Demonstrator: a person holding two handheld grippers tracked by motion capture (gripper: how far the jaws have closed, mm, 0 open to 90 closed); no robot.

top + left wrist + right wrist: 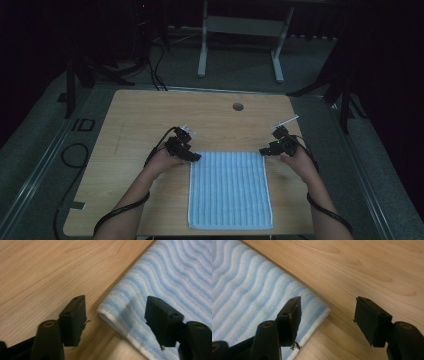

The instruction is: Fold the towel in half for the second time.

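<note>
I am holding my left gripper and right gripper unclenched, each straddling a far corner of the blue striped towel lying flat on the wooden table. Judging it light, limp terry; I am planning to pinch each corner at the hem.

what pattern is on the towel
Light blue and white wavy stripes on the folded terry towel, clearest in the left gripper view.
</note>
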